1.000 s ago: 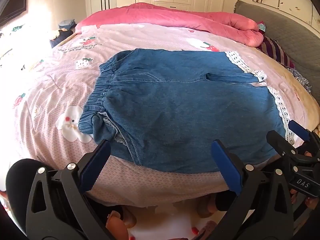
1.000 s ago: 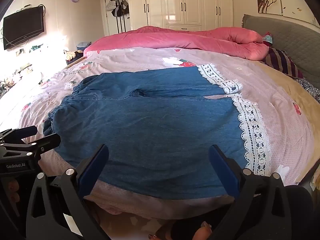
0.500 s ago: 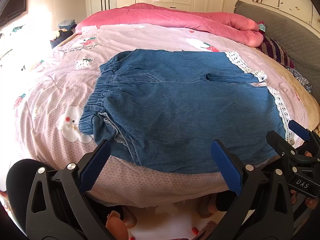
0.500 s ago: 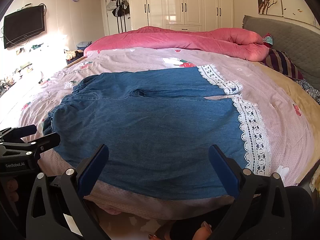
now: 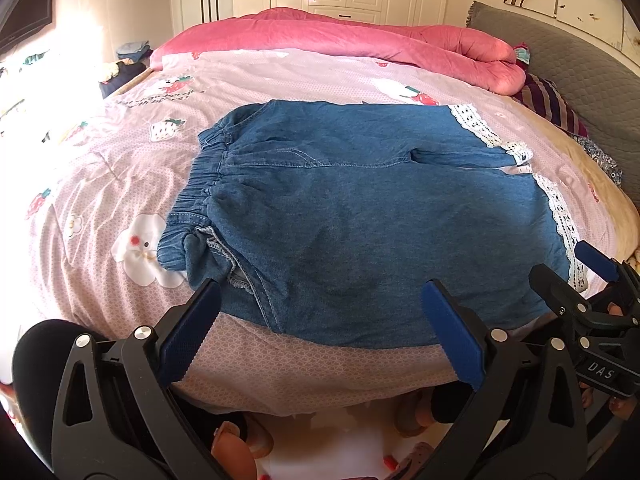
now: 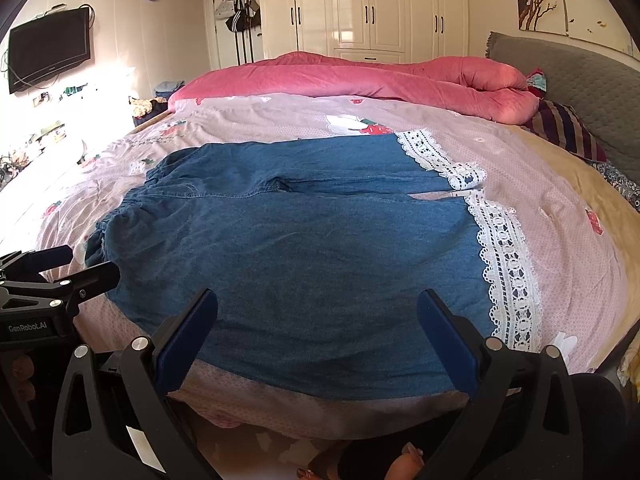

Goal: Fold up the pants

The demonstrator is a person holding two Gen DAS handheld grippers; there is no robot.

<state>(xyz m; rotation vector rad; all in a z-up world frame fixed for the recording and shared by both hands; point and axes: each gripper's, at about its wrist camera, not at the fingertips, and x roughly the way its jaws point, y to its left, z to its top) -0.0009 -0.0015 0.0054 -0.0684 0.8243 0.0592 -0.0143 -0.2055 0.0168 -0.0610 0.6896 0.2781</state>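
A: Item one, the pants (image 5: pixel 360 216). We log them as blue denim, spread flat across the bed (image 5: pixel 280 364), front side down or up we cannot tell. They reach almost to the bed's near edge.

B: Parts of the pants, then. Elastic waistband (image 5: pixel 200 184) at their left end, gathered and a little bunched at its near corner. Lace hems (image 6: pixel 504 264) at their right end. The two legs lie side by side, the far one partly tucked behind the near one, with a seam line between.

A: We judge that layout deliberate: lengthwise to us, so each end falls before one tool.

B: Item two, the left gripper (image 5: pixel 320 336). It hovers just short of the pants' near edge, toward the waistband end. Jaws spread wide, nothing between the blue pads.

A: Item three, the right gripper (image 6: pixel 318 334). Same posture at the pants' near edge, closer to the lace end, wide apart and empty. Each tool shows at the margin of the other's view, so they sit level.

B: No fold made yet, in our judgement; both tools look poised for a first pinch along the near edge.

A: Beyond the pants: a pink quilt (image 6: pixel 360 80) heaped at their far side, a striped pillow (image 6: pixel 568 128) past the lace end, wardrobes (image 6: pixel 368 4) behind the quilt, a television (image 6: pixel 48 56) on the wall beyond the waistband end.
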